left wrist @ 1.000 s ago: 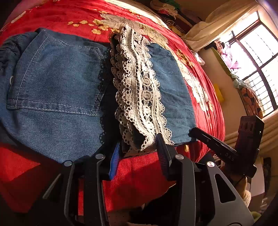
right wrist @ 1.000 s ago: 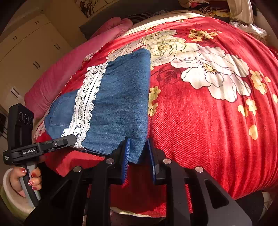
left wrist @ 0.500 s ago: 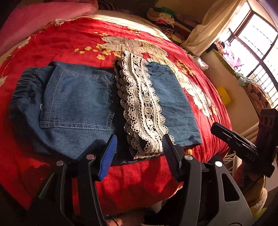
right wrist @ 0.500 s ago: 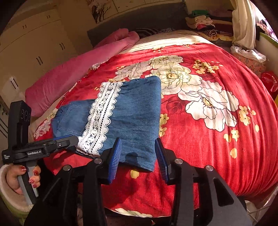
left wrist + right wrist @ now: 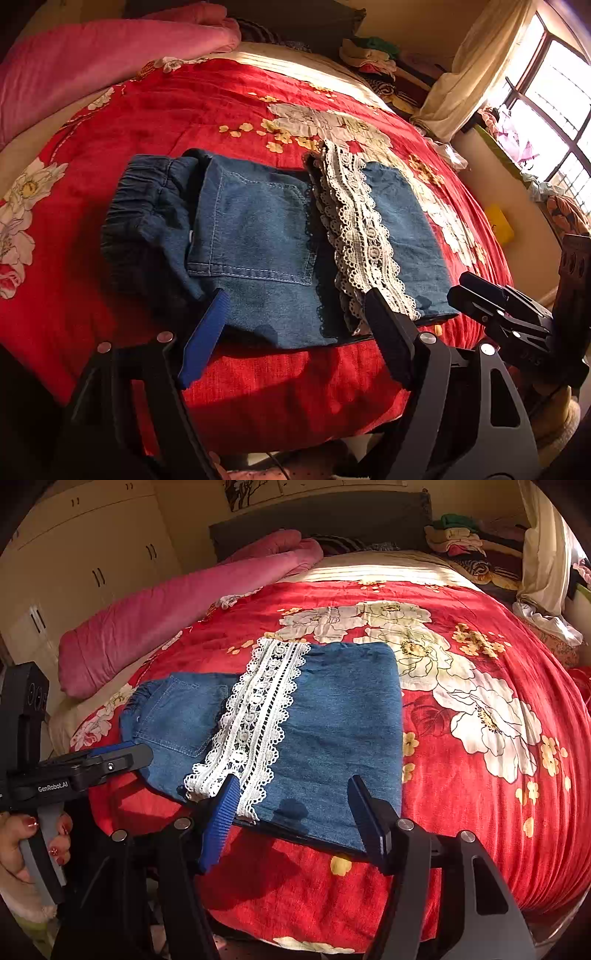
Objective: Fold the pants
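The blue denim pants (image 5: 258, 236) lie folded on the red flowered bedspread (image 5: 184, 110), with a white lace band (image 5: 362, 229) across the folded-over leg. They also show in the right wrist view (image 5: 332, 716), lace band (image 5: 258, 716) left of centre. My left gripper (image 5: 295, 314) is open and empty, just in front of the pants' near edge. My right gripper (image 5: 291, 801) is open and empty, at the near edge of the folded leg. Each gripper shows in the other's view: the right (image 5: 491, 299), the left (image 5: 110, 760).
A pink rolled quilt (image 5: 177, 616) lies along the bed's far left. Piled clothes (image 5: 465, 535) and a cream curtain (image 5: 476, 62) stand at the far right by the window. Wardrobe doors (image 5: 92, 554) are behind. The bed's front edge (image 5: 332, 923) is just below the grippers.
Both grippers let go of the pants' near edge, opened wide and drew back toward the bed's front edge. The folded pants stay lying flat.
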The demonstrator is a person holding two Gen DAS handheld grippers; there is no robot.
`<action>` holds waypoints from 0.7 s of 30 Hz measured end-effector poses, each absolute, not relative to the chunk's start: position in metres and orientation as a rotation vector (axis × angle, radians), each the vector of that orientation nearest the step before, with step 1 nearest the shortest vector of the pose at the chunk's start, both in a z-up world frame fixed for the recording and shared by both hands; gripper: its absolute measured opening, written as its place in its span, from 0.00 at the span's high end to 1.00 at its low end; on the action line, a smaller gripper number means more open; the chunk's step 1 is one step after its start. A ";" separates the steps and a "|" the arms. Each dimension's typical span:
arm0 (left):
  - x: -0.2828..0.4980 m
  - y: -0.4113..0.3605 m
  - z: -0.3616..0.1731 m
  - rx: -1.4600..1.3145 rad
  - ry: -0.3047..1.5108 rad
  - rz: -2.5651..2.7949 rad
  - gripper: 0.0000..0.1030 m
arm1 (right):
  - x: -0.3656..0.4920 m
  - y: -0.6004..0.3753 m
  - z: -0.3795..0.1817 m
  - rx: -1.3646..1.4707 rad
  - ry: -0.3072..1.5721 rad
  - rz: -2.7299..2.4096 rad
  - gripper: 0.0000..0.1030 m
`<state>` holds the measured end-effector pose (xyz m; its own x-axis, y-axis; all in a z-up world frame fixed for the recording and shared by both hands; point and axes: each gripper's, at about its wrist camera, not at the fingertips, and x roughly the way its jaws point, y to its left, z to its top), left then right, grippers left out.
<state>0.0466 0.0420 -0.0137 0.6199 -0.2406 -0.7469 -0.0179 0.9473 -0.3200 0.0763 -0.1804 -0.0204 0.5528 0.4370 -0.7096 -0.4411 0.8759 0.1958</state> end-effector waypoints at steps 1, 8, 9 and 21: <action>0.045 0.046 -0.015 -0.318 0.898 -0.121 0.33 | 0.077 -0.176 -0.023 -0.013 0.844 0.526 0.42; 0.037 0.070 -0.021 -0.346 0.898 -0.066 0.28 | 0.089 -0.150 -0.058 -0.067 0.944 0.521 0.41; 0.036 0.074 -0.022 -0.356 0.900 -0.058 0.28 | 0.089 -0.149 -0.062 -0.070 0.946 0.518 0.41; 0.032 0.119 -0.036 -0.476 0.898 0.009 0.24 | 0.093 -0.141 0.002 0.005 0.835 0.647 0.38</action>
<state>0.0316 0.1186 -0.0356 0.6303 -0.1879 -0.7533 -0.2037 0.8962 -0.3940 0.0929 -0.1409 0.0018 0.4922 0.5353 -0.6865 -0.5315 0.8093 0.2500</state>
